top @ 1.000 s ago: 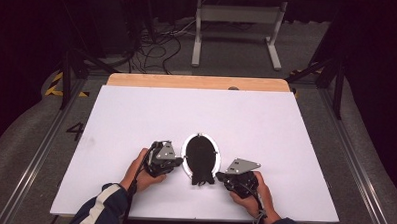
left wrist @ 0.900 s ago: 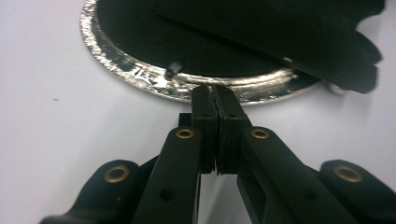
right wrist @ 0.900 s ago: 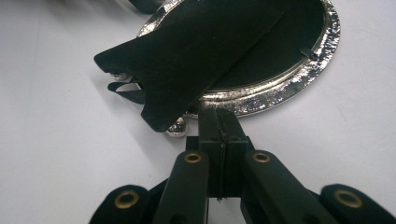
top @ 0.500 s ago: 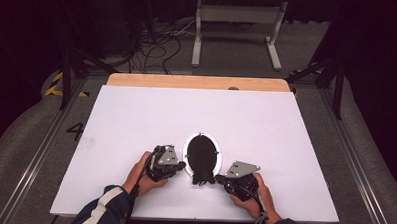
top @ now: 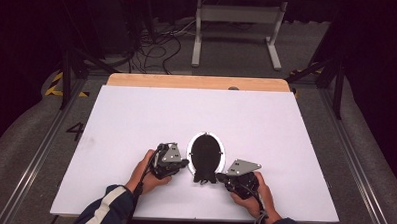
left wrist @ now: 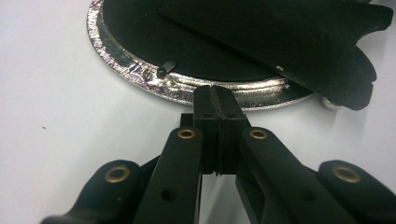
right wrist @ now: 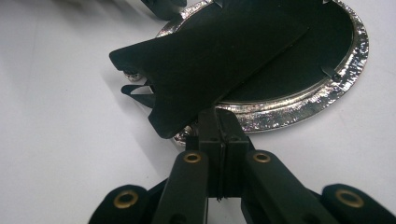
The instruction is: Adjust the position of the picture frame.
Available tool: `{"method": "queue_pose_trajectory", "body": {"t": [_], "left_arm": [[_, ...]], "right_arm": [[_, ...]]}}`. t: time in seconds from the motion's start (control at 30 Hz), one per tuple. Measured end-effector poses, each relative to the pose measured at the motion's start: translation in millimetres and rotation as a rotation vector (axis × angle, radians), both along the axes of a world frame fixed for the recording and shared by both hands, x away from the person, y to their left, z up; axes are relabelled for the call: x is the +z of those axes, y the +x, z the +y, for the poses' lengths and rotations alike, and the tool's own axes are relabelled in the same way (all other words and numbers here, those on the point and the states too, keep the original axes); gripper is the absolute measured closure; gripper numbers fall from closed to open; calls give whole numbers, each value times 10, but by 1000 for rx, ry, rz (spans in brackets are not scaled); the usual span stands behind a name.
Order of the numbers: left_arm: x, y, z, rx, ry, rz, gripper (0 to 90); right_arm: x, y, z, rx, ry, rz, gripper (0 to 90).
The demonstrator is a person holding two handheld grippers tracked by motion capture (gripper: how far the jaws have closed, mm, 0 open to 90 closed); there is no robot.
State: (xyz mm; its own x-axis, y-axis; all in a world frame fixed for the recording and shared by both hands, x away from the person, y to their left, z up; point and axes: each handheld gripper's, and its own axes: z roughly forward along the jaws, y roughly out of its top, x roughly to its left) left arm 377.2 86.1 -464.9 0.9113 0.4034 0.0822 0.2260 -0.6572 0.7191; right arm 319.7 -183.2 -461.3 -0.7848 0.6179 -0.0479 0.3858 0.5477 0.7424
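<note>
Oval frame [top: 205, 155], silver rim, black back panel with a black stand flap, lies flat between both claws. Left claw [left wrist: 215, 100]: jaws pressed together, nothing held, tips right at the frame's silver rim [left wrist: 140, 77]; touching or not, can't tell. Right claw [right wrist: 219, 122]: jaws also fully closed, empty, tips against the rim's edge just under the raised flap [right wrist: 205, 60]. Farther out: white worktop [top: 136, 115] under everything, a hand [top: 145, 170] behind each claw, striped sleeve [top: 108, 209] on the left arm.
</note>
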Motion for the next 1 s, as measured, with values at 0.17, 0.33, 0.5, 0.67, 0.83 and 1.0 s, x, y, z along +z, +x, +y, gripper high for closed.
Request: {"method": "queue_pose_trajectory", "body": {"t": [0.17,0.33,0.5,0.67,0.83,1.0], "left_arm": [[-5,27,-16,7,-8,4,894],[-12,57,-51,24,-19,2,894],[-8,70,-63,19,-9,-7,894],[-10,64,-60,34,-16,-3,877],[82,-5,23,13,-15,-25,811],[222,-135,194,-4,-16,-74,763]], "right_arm": [[2,3,-3,-5,-4,-1,898],[0,16,-19,-11,3,2,898],[0,22,-26,-13,1,0,891],[-1,25,-32,-12,3,-1,886],[-1,28,-50,-14,11,6,858],[1,43,-82,-15,24,20,854]]}}
